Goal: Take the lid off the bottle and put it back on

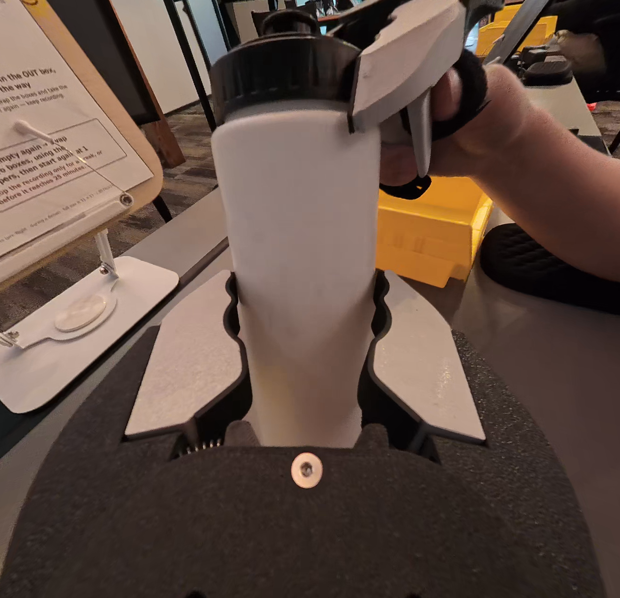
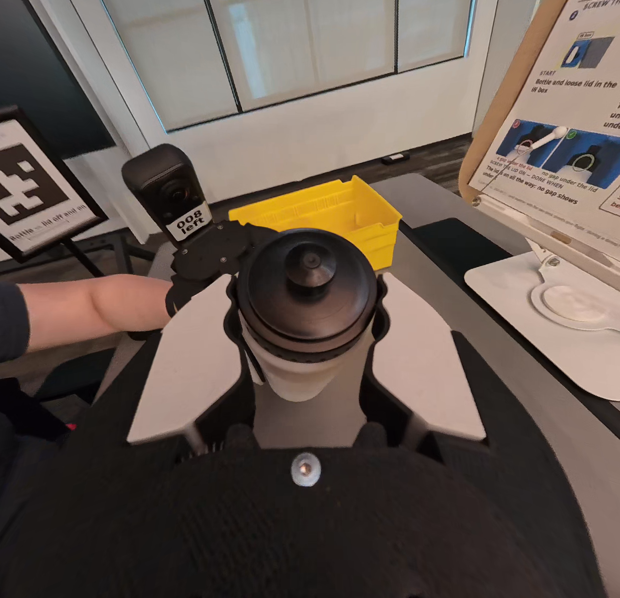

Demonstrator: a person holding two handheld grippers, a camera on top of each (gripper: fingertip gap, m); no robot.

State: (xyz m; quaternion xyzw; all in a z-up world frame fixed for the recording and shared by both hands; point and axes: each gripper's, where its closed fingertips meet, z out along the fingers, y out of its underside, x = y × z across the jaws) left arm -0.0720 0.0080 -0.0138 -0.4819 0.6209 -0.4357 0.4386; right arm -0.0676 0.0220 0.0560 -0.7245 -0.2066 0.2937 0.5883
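Left wrist view is showing the left claw (image 1: 307, 317) squeezing the white bottle (image 1: 302, 229) around its body, holding it upright over the grey table (image 1: 503, 347). The right claw (image 2: 307, 308) is clamping the black lid (image 2: 307, 290) from both sides. That lid is sitting on the neck, so either the unscrewing is just starting or it's being tightened again; can't tell which. A yellow bin (image 2: 322, 213) is waiting behind.
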